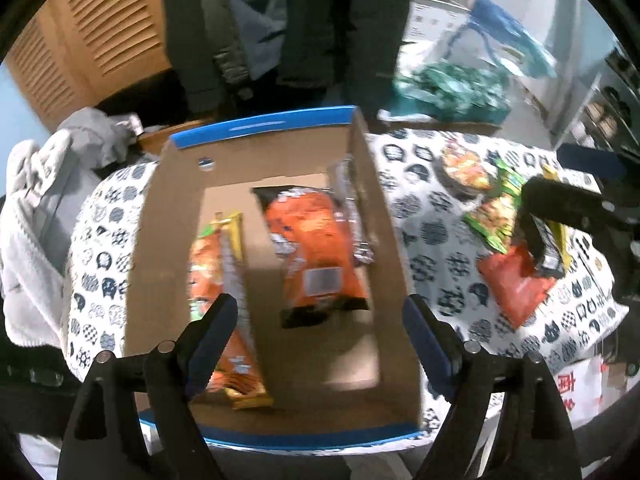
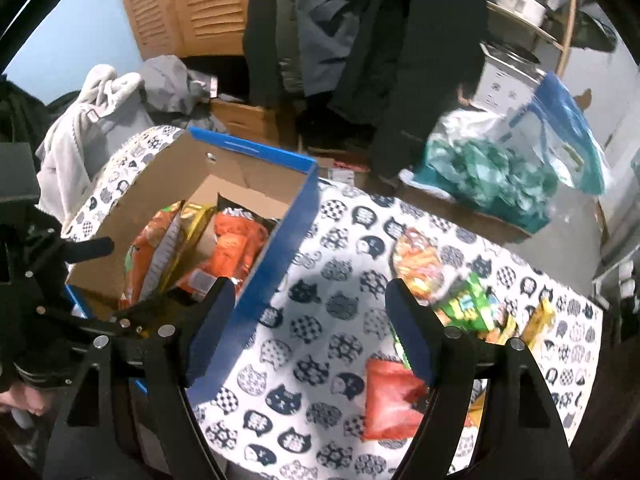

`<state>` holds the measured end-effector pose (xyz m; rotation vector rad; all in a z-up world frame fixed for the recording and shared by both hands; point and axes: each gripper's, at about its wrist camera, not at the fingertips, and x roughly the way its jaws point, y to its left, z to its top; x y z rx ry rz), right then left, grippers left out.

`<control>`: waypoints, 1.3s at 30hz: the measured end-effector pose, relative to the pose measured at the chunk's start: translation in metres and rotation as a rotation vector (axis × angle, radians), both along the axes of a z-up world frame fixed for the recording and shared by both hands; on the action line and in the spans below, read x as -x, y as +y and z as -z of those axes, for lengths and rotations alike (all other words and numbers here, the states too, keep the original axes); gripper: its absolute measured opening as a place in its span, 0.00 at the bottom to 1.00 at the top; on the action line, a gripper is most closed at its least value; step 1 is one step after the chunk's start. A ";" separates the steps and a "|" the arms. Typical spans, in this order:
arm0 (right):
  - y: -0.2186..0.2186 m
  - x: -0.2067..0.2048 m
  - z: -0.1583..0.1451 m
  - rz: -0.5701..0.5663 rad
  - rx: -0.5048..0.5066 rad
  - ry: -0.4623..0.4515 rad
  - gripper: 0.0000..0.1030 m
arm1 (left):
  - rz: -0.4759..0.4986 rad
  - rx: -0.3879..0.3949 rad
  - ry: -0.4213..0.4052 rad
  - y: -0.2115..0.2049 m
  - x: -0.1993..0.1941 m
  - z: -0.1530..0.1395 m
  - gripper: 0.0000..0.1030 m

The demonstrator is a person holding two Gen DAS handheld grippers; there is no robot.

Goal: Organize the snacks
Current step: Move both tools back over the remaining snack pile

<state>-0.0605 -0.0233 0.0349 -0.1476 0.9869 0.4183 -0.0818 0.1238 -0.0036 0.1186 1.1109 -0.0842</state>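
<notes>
A cardboard box with a blue rim point(image 1: 362, 184) point(image 2: 280, 248) stands on the cat-print tablecloth point(image 2: 340, 304). Two packs lie inside it: an orange and black snack pack point(image 1: 316, 256) point(image 2: 236, 248) and an orange pack with yellow edges point(image 1: 224, 264) point(image 2: 160, 252). My left gripper point(image 1: 320, 312) hangs open above the box, holding nothing. My right gripper point(image 2: 310, 296) is open and empty over the cloth, just right of the box wall. Right of the box lies a pile of loose snacks: a red pack point(image 2: 388, 404) point(image 1: 516, 284), a green pack point(image 2: 468, 304) point(image 1: 496, 216), and a round noodle bowl point(image 2: 416, 260) point(image 1: 464, 164).
Yellow packs point(image 2: 540, 320) lie by the table's right edge. A clear bag of teal wrappers point(image 2: 492, 176) and a blue bag point(image 2: 568, 128) stand beyond the table. Dark coats point(image 2: 360, 40) hang behind. Grey clothing point(image 1: 44, 208) is piled to the left. A hand point(image 2: 24, 400) shows at lower left.
</notes>
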 end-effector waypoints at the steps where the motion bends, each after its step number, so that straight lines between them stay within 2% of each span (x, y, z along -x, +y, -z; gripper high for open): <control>1: -0.006 0.003 -0.001 0.007 -0.001 -0.002 0.75 | 0.015 -0.005 0.000 -0.006 0.001 0.000 0.83; 7: -0.047 0.014 0.003 0.056 0.015 -0.002 0.75 | 0.090 -0.002 0.033 -0.042 0.008 0.004 0.83; 19: -0.140 0.020 0.016 0.215 -0.023 0.035 0.75 | 0.181 -0.030 0.059 -0.092 0.018 0.012 0.83; 32: -0.211 0.026 0.028 0.345 -0.051 0.066 0.75 | 0.232 -0.053 0.090 -0.132 0.013 0.025 0.83; 39: -0.235 0.021 0.047 0.390 -0.051 0.107 0.75 | 0.228 -0.027 0.136 -0.147 0.003 0.038 0.83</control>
